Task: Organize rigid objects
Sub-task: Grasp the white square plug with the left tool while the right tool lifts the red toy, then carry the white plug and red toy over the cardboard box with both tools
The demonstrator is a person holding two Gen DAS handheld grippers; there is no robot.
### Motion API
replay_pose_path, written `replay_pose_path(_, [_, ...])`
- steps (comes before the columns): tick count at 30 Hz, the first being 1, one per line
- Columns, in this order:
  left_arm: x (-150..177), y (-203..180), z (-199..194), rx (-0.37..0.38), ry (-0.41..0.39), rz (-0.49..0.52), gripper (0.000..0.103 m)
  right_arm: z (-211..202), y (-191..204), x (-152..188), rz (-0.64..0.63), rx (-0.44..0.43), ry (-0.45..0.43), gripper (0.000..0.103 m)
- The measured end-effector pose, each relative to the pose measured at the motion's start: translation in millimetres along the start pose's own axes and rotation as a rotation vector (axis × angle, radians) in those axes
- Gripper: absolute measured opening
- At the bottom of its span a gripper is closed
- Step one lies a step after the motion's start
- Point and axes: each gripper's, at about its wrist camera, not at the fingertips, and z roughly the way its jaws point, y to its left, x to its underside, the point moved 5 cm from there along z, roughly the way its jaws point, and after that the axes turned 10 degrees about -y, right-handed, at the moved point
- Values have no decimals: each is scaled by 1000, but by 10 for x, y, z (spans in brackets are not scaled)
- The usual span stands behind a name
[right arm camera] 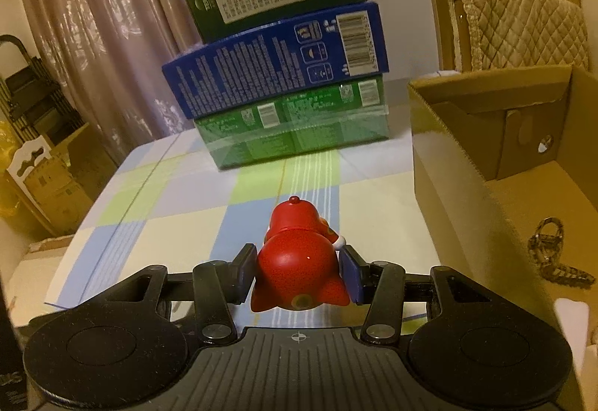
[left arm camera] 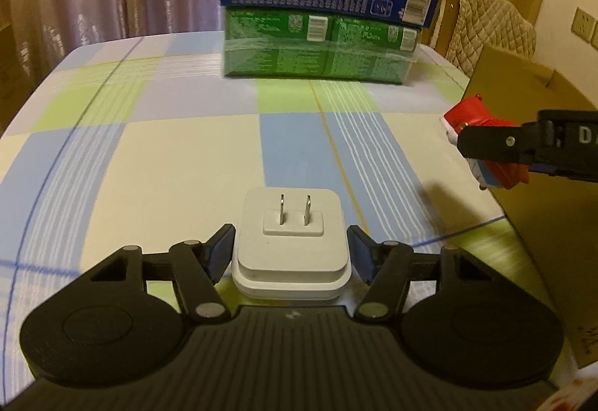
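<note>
Left claw spread low around the white plug adapter; right claw level, pinching the red toy

Two wrist fisheyes, both low over the checked table and facing its far end.

The left view sits close behind a white plug adapter, with stacked boxes at 12 o'clock and the right gripper entering at 3 o'clock. The right view rides higher, close behind a red toy figure, the same stack at 12 o'clock, a cardboard box at 3 o'clock. Both share stack and tablecloth.
</note>
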Motion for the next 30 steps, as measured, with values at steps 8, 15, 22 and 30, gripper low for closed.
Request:
replay_pose_path(8, [54, 59, -656, -26, -35, -87, 60, -509, 152, 10, -32, -26, -27, 45])
replay_pose_path(15, [30, -53, -1303, -40, -84, -103, 60, -1150, 340, 119, -58, -61, -68, 45])
replay_pose_path(22, [95, -207, -1890, -42, -112, -156, 60, -1751, 331, 286, -43, -70, -116, 45])
replay_pose_path(30, [131, -414, -2353, -24, -139, -162, 60, -2225, 150, 176, -9, -46, -164, 45])
